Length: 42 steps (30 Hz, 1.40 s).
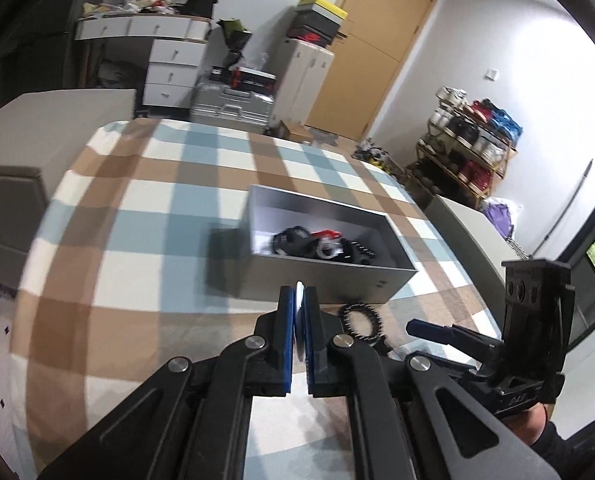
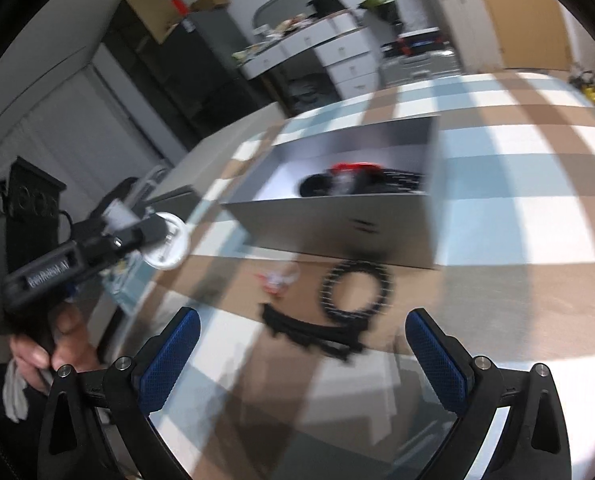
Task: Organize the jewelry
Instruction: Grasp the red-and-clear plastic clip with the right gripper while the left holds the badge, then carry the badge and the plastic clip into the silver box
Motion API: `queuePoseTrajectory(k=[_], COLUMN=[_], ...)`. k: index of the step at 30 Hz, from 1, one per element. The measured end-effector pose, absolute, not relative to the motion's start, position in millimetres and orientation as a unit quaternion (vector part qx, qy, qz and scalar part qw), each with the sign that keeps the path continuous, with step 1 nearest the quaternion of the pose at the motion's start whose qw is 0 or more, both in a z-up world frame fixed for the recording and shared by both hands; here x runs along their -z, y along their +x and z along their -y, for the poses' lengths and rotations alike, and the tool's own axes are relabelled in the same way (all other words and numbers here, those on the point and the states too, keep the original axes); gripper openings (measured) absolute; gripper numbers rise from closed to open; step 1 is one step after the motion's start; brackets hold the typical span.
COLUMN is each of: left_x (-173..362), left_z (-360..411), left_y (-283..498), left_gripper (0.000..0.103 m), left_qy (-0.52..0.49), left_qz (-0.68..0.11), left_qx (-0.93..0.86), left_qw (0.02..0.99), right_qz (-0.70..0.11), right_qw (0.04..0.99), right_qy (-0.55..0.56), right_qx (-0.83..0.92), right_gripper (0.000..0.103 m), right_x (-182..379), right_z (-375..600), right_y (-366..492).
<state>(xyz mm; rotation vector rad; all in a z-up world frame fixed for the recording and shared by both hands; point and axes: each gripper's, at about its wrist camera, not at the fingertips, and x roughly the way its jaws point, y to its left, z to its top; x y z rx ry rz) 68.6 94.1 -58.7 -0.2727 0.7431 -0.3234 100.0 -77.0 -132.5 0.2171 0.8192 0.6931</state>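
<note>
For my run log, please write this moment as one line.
left gripper: shut on white disc | right gripper: open, empty | black bracelet: on tablecloth, before grey box | box: holds jewelry

Brown, pale-blue and white checked tablecloth (image 1: 145, 208), grey box (image 1: 321, 276), black beaded bracelet (image 2: 355, 288), blue-padded jaws.

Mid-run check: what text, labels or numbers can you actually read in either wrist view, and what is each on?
No text reads clearly.
Left gripper body: white lettering, too blurred to read.
Right gripper base: small engraved marking, too faint to read.
Grey box front: small dark mark, too blurred to read.
Stacked boxes by the far wall: printing too small to read.
</note>
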Motion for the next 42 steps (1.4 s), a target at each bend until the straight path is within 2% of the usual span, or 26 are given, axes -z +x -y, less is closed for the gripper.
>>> queuePoseTrajectory(k=[5, 11, 17, 19, 21, 25, 31, 40, 42], left_x=[67, 79, 83, 83, 83, 80, 78, 86, 92], left_z=[-115, -132, -137, -138, -140, -136, -136, -133, -130], left_y=[58, 54, 52, 52, 52, 51, 52, 50, 50], left_gripper=[0.000, 0.000, 0.000, 0.000, 0.000, 0.000, 0.000, 0.000, 0.004], left_qy=[-0.144, -0.158, -0.158, -0.157, -0.159, -0.141, -0.138, -0.120, -0.106], left_qz=[-0.358, -0.364, -0.366, -0.365, -0.365, -0.356, -0.349, -0.381, -0.401], left_qx=[0.133, 0.117, 0.121, 0.120, 0.120, 0.124, 0.122, 0.120, 0.110], left_qw=[0.913, 0.910, 0.909, 0.910, 0.910, 0.916, 0.919, 0.909, 0.903], right_qz=[-0.403, -0.413, -0.418, -0.421, -0.417, -0.415, -0.408, -0.395, -0.387], right_qw=[0.843, 0.848, 0.858, 0.858, 0.861, 0.864, 0.865, 0.868, 0.870], right_qy=[0.076, 0.015, -0.045, -0.059, -0.076, -0.099, -0.100, -0.052, -0.050], right_qx=[-0.349, -0.331, -0.296, -0.289, -0.280, -0.269, -0.274, -0.296, -0.302], right_gripper=[0.102, 0.092, 0.070, 0.054, 0.048, 0.023, 0.021, 0.021, 0.021], right_x=[136, 140, 148, 151, 152, 153, 153, 141, 137], right_z=[39, 7, -10, -14, -18, -23, -23, -6, -5], right_y=[113, 122, 126, 126, 126, 124, 122, 116, 112])
